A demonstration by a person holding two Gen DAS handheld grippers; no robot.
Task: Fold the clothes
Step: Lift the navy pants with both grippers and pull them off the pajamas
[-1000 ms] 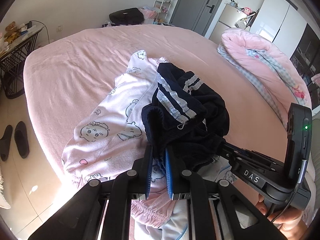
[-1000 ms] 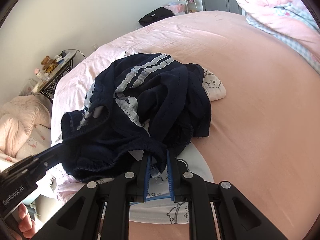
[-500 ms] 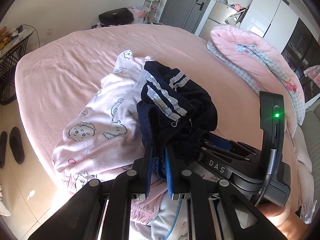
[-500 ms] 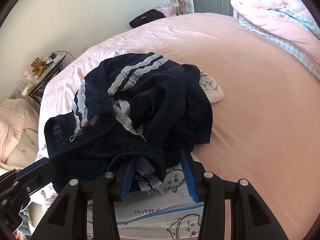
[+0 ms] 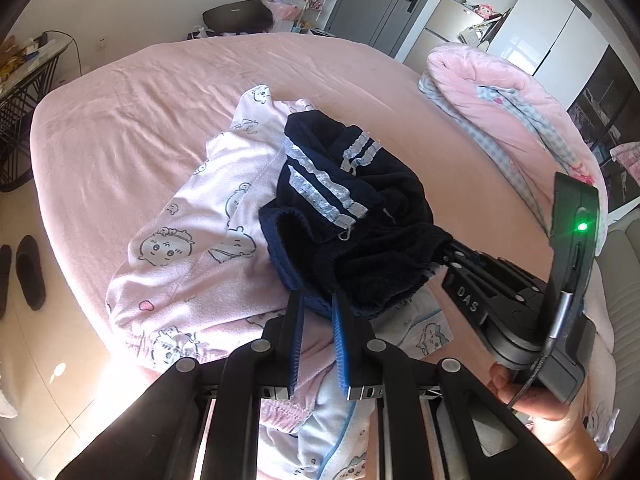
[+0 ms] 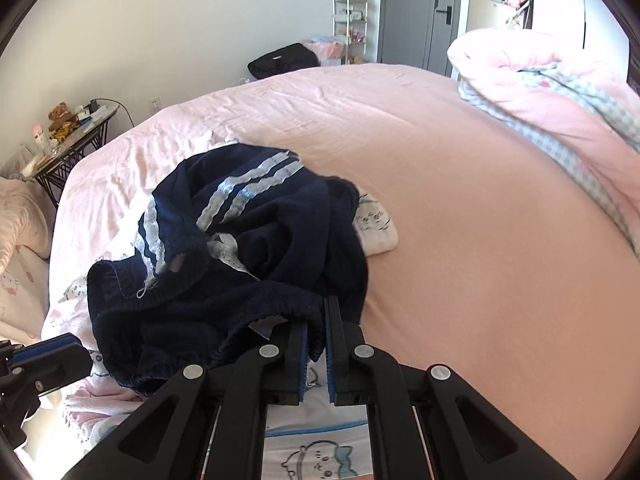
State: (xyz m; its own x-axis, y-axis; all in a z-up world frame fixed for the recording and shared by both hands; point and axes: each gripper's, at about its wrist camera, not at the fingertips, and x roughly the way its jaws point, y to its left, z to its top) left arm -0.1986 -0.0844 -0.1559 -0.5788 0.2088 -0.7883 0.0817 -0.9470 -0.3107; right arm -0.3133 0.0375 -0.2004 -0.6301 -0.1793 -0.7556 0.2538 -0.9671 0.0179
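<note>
Gripping navy shorts (image 6: 256, 256) | left gripper (image 5: 318, 304) | right gripper (image 6: 316, 320) | bed (image 6: 480, 240)

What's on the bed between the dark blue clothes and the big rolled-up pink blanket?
Nothing. In the right wrist view, only bare pink bedsheet lies between the crumpled navy garment with white lace stripes and the rolled pink quilt.

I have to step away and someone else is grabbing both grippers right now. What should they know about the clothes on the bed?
Left gripper: shut on the waistband of the navy shorts.
Right gripper: shut on the same waistband, further along.
The shorts are bunched on top of the pink pyjamas, on the bed.
Done: shorts gripped at two points.
Left: lift them off the pile, spread flat, fold; the pyjamas are unfolded too.
</note>
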